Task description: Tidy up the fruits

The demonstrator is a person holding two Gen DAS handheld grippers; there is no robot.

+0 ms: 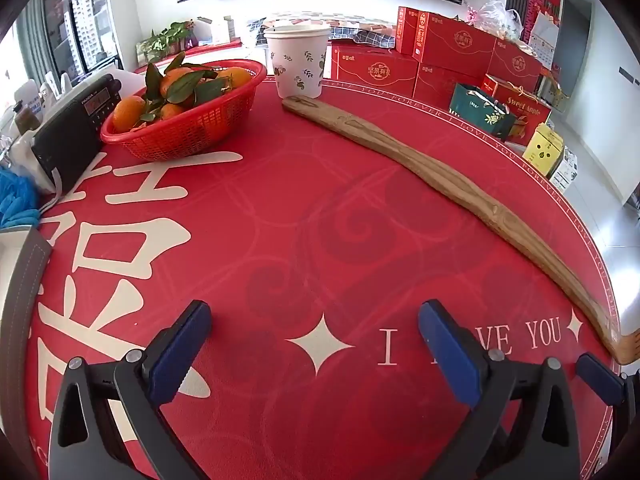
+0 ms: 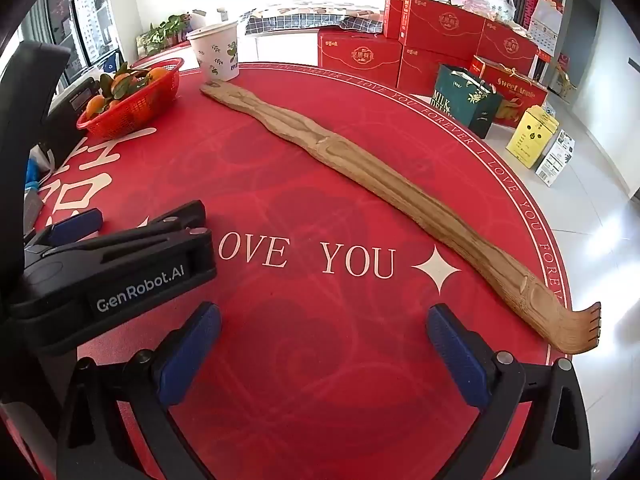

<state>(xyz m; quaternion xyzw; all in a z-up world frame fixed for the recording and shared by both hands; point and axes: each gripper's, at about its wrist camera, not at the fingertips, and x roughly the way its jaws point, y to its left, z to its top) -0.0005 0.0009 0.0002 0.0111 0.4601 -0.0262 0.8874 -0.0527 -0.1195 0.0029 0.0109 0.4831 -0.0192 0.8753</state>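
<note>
Both the left gripper (image 1: 314, 344) and right gripper (image 2: 324, 344) hang wide apart and empty over the round red tablecloth (image 1: 320, 208). At eleven o'clock the red basket (image 1: 192, 128) holds leafy oranges (image 1: 128, 114), a paper cup (image 1: 298, 62) at twelve. A long wooden back scratcher (image 2: 380, 184) runs toward four o'clock; red gift boxes (image 1: 452, 52) stack on the floor beyond.

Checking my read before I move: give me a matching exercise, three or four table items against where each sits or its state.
Things:
1. oranges
2. paper cup
3. wooden back scratcher
4. left gripper

Places or states:
A. lying flat across the red table cover
B. open, holding nothing
C. in the red basket
D. upright, at the far end of the scratcher

Pairs: 1-C, 2-D, 3-A, 4-B
</note>
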